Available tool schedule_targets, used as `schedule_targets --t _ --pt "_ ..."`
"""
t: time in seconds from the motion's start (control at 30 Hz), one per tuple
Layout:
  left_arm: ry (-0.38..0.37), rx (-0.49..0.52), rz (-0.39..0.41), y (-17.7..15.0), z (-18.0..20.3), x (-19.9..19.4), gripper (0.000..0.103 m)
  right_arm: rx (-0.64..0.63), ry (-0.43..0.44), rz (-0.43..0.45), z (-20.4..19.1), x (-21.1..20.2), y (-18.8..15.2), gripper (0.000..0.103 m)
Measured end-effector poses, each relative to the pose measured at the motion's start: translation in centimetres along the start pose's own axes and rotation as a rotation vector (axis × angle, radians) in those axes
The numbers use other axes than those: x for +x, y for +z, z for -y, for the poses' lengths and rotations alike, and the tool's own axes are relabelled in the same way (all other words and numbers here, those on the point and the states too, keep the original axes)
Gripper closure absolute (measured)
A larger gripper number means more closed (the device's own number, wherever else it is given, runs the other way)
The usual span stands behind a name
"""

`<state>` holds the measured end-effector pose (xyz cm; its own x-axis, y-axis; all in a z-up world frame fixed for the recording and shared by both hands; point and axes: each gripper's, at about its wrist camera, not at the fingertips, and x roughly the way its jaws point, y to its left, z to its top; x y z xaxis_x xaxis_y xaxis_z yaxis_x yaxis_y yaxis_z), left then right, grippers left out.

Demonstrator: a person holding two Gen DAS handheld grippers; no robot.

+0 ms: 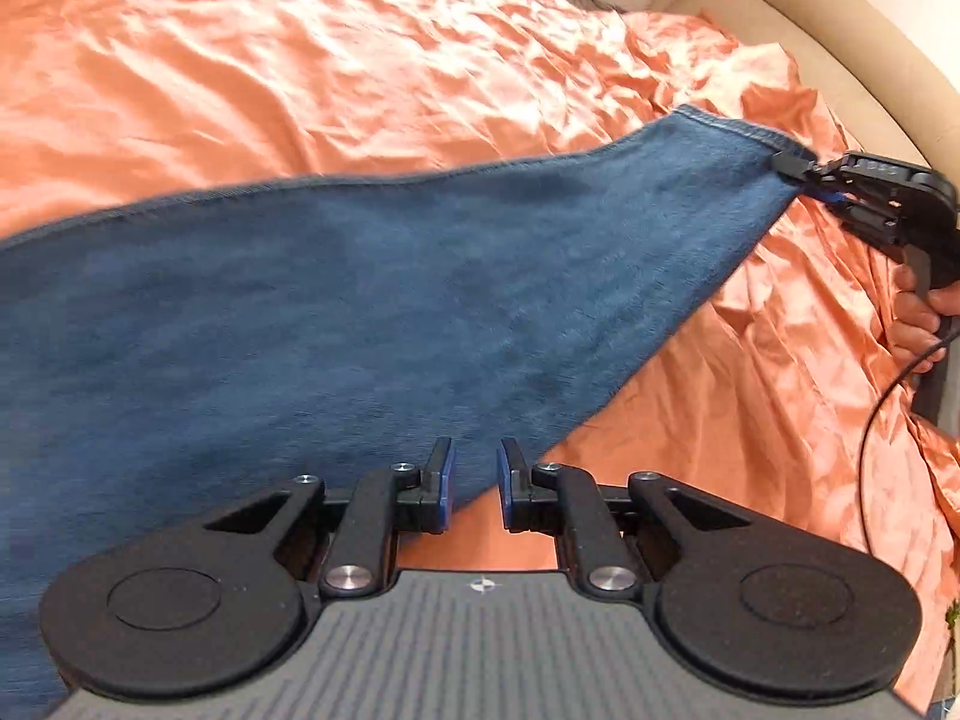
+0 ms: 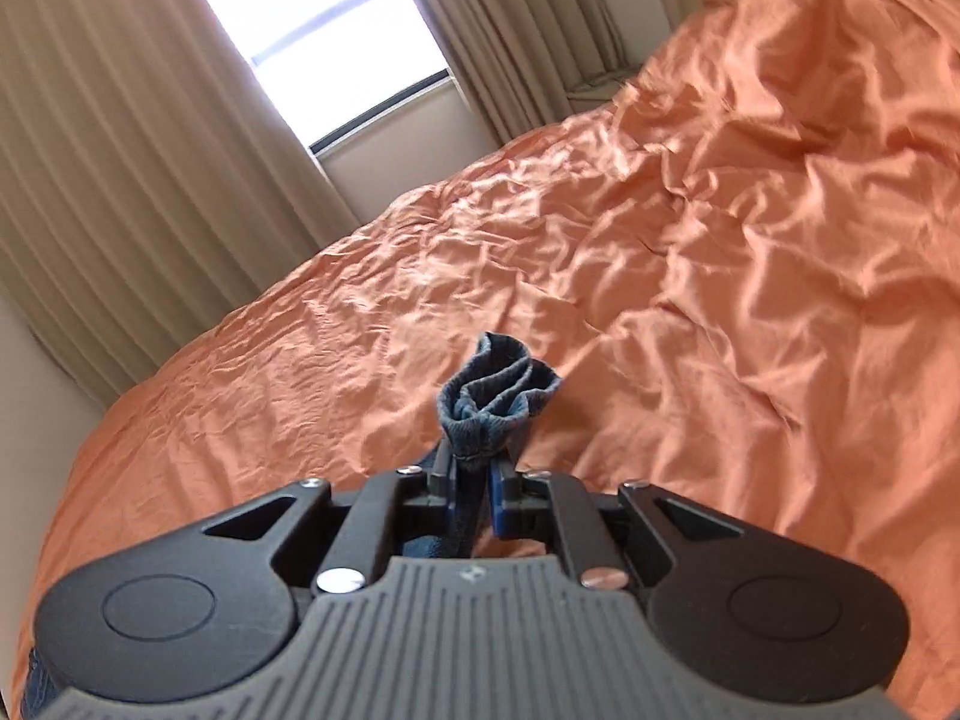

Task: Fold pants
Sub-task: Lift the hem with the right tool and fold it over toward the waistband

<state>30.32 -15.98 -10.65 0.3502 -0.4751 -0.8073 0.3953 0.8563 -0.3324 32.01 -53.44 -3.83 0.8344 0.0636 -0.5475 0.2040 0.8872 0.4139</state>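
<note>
The pants (image 1: 372, 300), blue denim, hang lifted above the bed (image 1: 300, 72), which is covered in a rumpled orange sheet. They stretch as one broad panel across the left wrist view, from the near left, where the cloth fills the frame edge, up to the far right, where the stitched hem ends.

The right gripper (image 1: 807, 177) holds that far right hem corner. Its jaws are closing and pinch a bunched fold of denim; in its own view the hem (image 2: 498, 387) puffs out just past the fingertips of the right gripper (image 2: 474, 477), with more cloth running back between them.

The left gripper (image 1: 477, 471) sits at the near lower edge of the panel. Its jaws stand nearly together with a narrow gap, and the slanting edge of the denim passes between them. The gap looks too wide for the cloth alone, so I judge this a light pinch on the edge and cannot confirm firm pressure.

The long axis of the raised cloth runs from the left jaws diagonally away to the right jaws, taut along the top edge and sagging below. The coming move likely turns on this line: carrying the hem end over toward the waist end, which lies off to the near left, closer to the left hand. A person's hand (image 1: 918, 318) grips the right handle, a cable trailing below.
</note>
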Motion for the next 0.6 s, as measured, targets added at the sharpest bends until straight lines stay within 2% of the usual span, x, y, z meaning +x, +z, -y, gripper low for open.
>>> schedule_targets --t 0.13,0.3,0.47,0.6 --pt "0.046 -0.046 0.057 -0.9 -3.6 -4.0 0.088 -0.165 0.052 0.051 -7.1 -2.1 1.0 0.098" --pt "0.093 -0.119 0.107 -2.6 -8.2 -8.2 0.088 -0.333 0.123 0.091 -16.3 -3.8 0.2 0.098" --pt "0.124 -0.181 0.142 -4.4 -12.3 -11.5 0.088 -0.440 0.181 0.067 -24.6 -2.9 -2.9 0.098" --pt "0.133 -0.228 0.157 -5.9 -15.1 -13.2 0.088 -0.437 0.248 -0.006 -29.0 -0.5 -7.8 0.098"
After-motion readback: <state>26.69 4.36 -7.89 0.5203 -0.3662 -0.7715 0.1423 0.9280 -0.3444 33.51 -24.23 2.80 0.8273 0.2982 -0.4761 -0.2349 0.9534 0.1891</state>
